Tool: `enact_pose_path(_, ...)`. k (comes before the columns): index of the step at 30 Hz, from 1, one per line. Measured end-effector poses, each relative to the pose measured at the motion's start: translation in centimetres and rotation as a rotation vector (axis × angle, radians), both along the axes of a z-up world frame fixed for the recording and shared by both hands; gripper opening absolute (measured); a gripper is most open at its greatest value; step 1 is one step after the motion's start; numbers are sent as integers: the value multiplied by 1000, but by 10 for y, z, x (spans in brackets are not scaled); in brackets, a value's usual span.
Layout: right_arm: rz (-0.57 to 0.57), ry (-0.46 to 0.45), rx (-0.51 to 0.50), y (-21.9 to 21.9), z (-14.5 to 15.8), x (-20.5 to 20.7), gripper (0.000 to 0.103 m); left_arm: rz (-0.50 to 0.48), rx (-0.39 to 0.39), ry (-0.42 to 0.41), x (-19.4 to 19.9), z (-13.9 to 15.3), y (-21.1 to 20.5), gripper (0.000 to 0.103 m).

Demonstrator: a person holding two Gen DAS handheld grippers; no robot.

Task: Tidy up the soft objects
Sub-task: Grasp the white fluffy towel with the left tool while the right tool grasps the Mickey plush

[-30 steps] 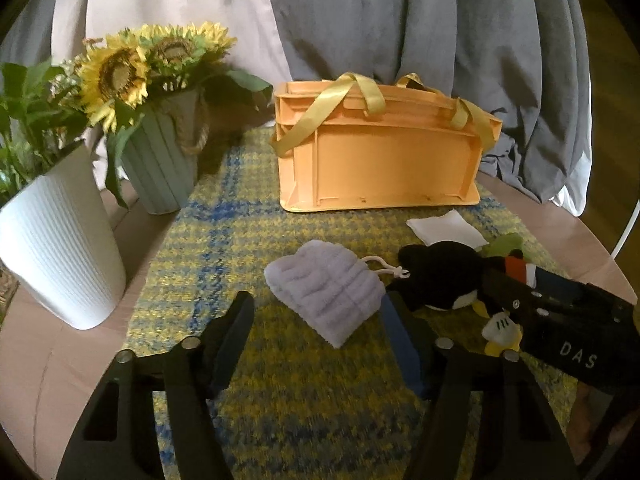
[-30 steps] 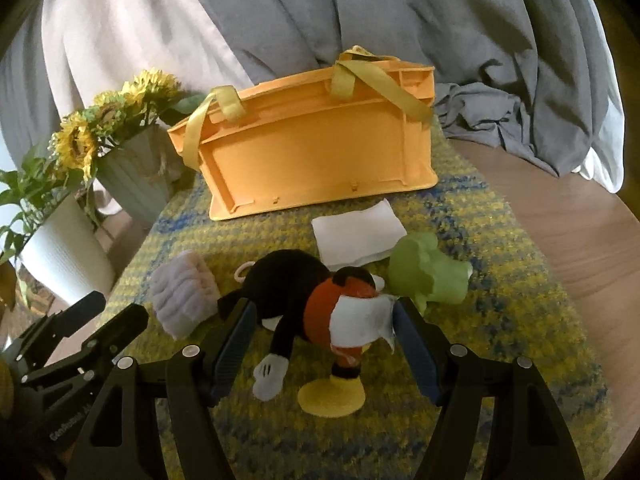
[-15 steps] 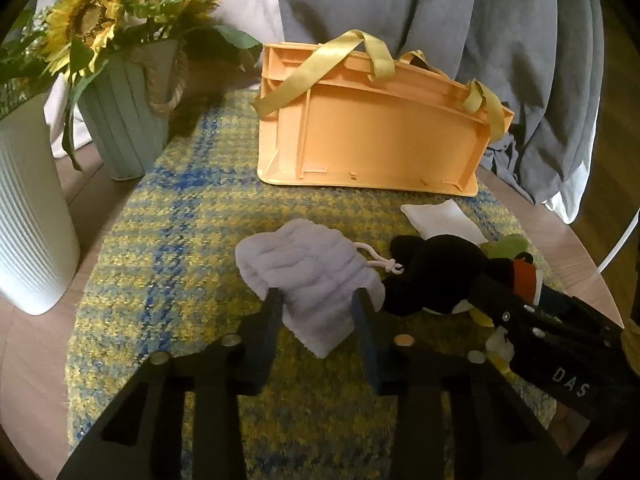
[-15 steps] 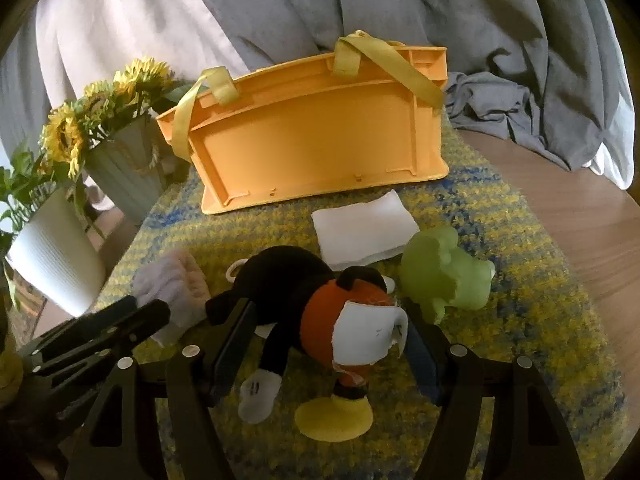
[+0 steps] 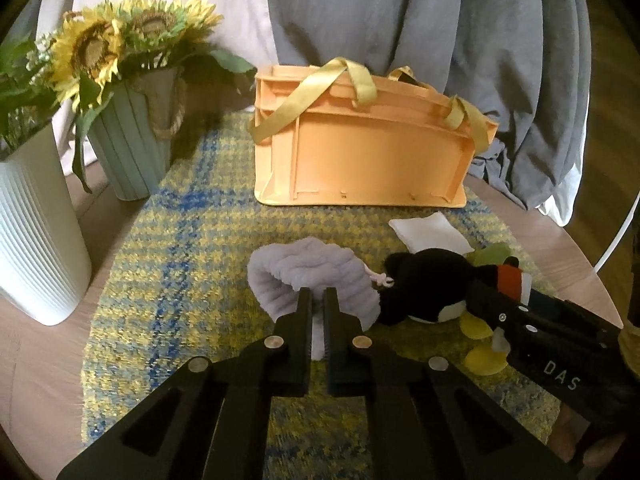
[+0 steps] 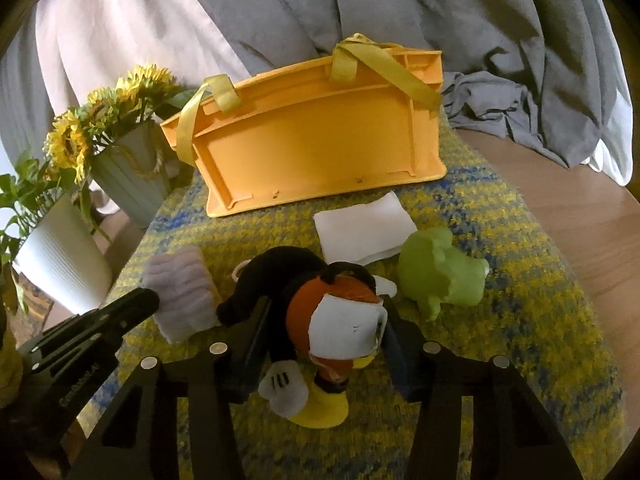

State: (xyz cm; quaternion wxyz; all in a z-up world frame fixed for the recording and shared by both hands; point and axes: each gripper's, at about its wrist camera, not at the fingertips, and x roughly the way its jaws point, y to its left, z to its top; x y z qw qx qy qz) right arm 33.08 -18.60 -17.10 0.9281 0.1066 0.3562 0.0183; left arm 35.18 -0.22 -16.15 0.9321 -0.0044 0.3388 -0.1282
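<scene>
Two plush toys (one black [image 6: 304, 300], one green [image 6: 440, 276]), one lavender cloth [image 5: 316, 276], one white cloth [image 6: 360, 228], one orange basket [image 6: 320, 148], two vases [image 5: 36, 236] [image 5: 132, 140]

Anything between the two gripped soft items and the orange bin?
Nothing visible. The lavender towel in the left gripper and the mouse plush in the right gripper face bare mat; only the white cloth lies flat before the orange bin.

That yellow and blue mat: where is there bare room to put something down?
Bare mat lies between the lilac cloth, the green ribbed pot and the orange basket. Crowded on the right: white cloth, green toy, mouse plush.
</scene>
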Motion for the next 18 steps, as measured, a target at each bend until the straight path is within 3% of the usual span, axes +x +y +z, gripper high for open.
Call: enact_pose_path(18, -21, -83, -29, -8, 43, -27, 52, 26, -1, -112, -39, 40, -2, 2)
